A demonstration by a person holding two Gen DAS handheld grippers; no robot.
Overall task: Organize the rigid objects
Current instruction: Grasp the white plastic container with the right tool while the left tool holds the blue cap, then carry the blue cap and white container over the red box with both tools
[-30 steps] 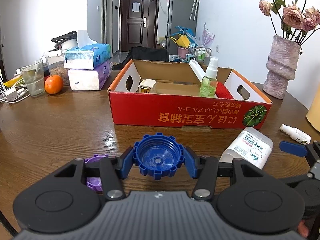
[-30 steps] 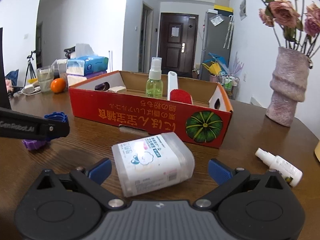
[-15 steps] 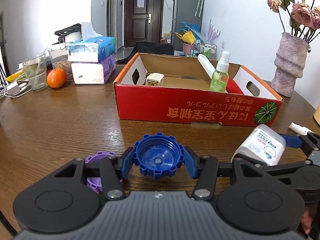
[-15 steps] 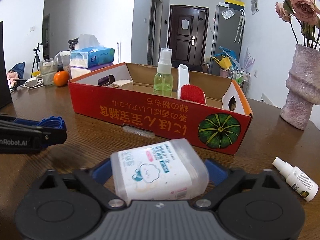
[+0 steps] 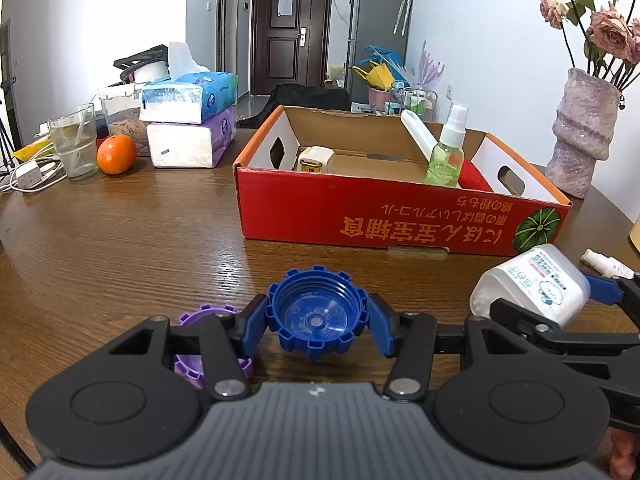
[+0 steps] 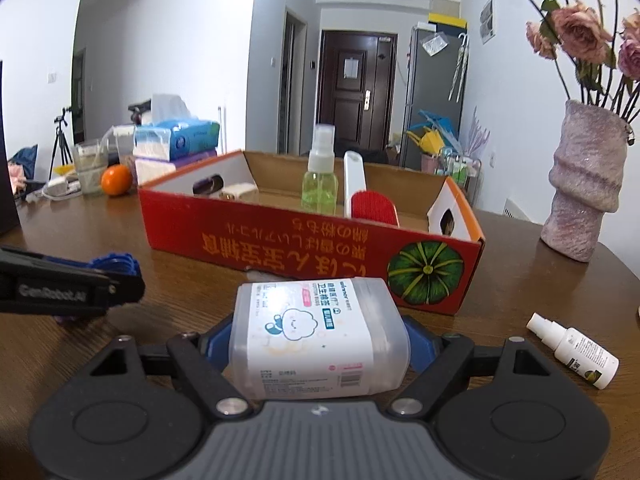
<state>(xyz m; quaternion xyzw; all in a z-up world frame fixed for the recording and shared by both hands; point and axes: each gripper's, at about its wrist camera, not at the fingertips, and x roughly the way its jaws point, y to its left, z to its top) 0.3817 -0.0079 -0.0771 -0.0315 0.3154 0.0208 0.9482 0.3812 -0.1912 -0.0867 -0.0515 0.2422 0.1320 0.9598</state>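
The right hand-held gripper has just been closing on the cotton-swab container, now pinched in front of the red box; the left hand-held gripper clamps a blue cap. Next, seemingly, both must clear the box wall. Brown wooden worktop, domestic room.

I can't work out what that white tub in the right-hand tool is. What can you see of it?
The cotton swab container is a rounded tub of frosted translucent plastic, wrapped in a white label with a cartoon cloud and a barcode. It lies on its side, clamped between the blue pads of the right gripper, whose jaws have just been closing. It sits before the red cardboard box.
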